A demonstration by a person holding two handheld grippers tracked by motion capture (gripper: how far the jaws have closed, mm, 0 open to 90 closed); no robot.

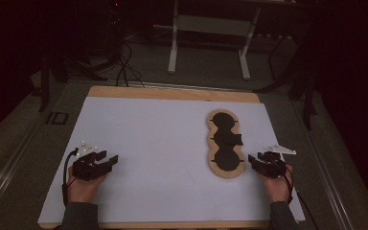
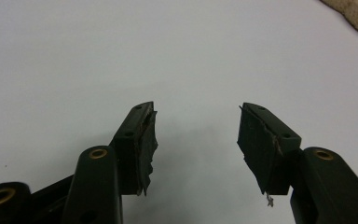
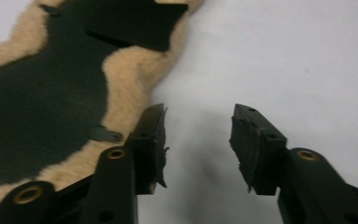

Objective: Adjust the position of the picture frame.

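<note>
Both tools rest on white surface [image 1: 148, 134], jaws apart, nothing btwn them. Left tool [image 1: 109, 162] well apart from fleece-edged black pad [image 1: 225, 143]; right tool [image 1: 254, 160] just beside pad's edge.

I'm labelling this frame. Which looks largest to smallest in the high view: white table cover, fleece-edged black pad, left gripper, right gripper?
1. White table cover
2. Fleece-edged black pad
3. Left gripper and right gripper: look alike in size, so unranked.
</note>
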